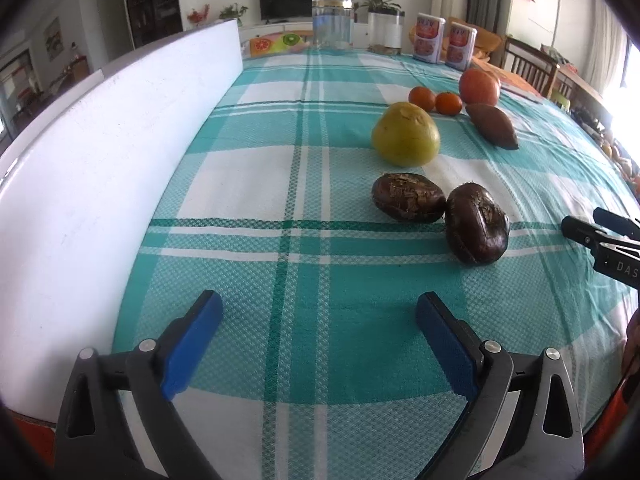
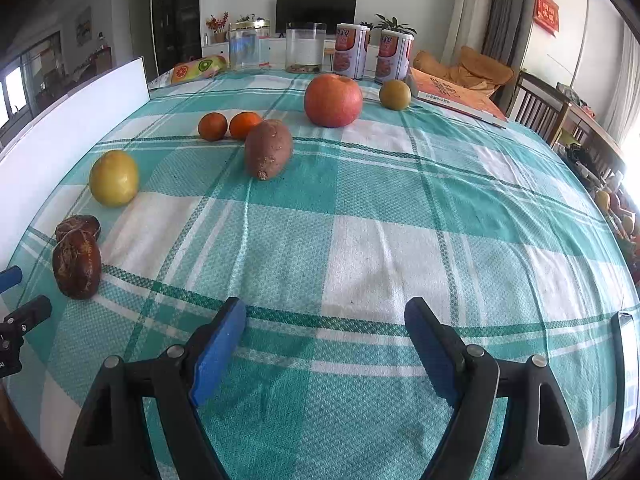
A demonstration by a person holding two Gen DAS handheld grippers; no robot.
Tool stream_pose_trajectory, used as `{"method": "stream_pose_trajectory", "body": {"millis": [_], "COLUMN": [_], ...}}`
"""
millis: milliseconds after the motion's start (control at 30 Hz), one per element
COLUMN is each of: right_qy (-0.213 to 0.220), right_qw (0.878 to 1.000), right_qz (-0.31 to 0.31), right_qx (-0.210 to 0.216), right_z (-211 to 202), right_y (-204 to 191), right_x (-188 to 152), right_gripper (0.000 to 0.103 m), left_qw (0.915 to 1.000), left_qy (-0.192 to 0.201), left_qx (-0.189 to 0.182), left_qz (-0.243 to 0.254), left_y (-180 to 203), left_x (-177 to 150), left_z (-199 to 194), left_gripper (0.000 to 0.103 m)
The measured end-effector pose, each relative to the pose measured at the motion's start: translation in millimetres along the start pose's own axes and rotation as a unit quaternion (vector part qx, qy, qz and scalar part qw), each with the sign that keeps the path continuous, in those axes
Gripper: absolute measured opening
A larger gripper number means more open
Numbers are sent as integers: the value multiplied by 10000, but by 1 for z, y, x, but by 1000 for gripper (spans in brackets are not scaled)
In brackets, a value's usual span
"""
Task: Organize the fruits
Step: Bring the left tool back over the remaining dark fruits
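Note:
On the teal plaid tablecloth lie two dark brown fruits, a yellow-green fruit, a sweet potato, two small oranges and a red apple. My left gripper is open and empty, short of the brown fruits. My right gripper is open and empty over bare cloth. The right wrist view shows the same fruits: brown fruit, yellow fruit, sweet potato, apple, and a small green-brown fruit.
A white board stands along the table's left edge. Clear jars, two printed cans, a fruit-print pouch and an orange book sit at the far end. Chairs stand at the right.

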State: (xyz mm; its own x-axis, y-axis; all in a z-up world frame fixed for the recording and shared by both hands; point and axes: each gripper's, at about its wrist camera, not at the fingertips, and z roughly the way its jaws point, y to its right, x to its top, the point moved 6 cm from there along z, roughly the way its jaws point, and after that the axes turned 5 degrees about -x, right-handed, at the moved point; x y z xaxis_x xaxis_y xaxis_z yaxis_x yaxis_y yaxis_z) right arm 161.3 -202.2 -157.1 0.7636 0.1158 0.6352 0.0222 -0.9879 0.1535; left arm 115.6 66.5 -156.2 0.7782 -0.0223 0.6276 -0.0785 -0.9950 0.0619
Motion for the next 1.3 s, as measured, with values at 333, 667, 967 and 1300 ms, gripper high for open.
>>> {"method": "stream_pose_trajectory", "body": {"millis": [333, 667, 967, 1300], "right_qy": [-73, -86, -85, -75], "right_qw": [9998, 9998, 9998, 9998], "right_qz": [151, 179, 180, 177], "right_qx": [69, 79, 64, 25], "right_z": [2, 2, 2, 2], "right_y": [3, 2, 2, 3], "right_x": [0, 0, 0, 0], "right_gripper": [82, 82, 82, 82], "left_qw": [10000, 10000, 10000, 10000], "left_qy": [10, 11, 10, 10], "left_qx": [20, 22, 18, 19], "left_qz": [12, 10, 11, 6], "left_y": [1, 1, 1, 1], "left_x": [2, 1, 1, 1], "left_z": [4, 4, 4, 4], "left_gripper": [102, 102, 102, 102]}}
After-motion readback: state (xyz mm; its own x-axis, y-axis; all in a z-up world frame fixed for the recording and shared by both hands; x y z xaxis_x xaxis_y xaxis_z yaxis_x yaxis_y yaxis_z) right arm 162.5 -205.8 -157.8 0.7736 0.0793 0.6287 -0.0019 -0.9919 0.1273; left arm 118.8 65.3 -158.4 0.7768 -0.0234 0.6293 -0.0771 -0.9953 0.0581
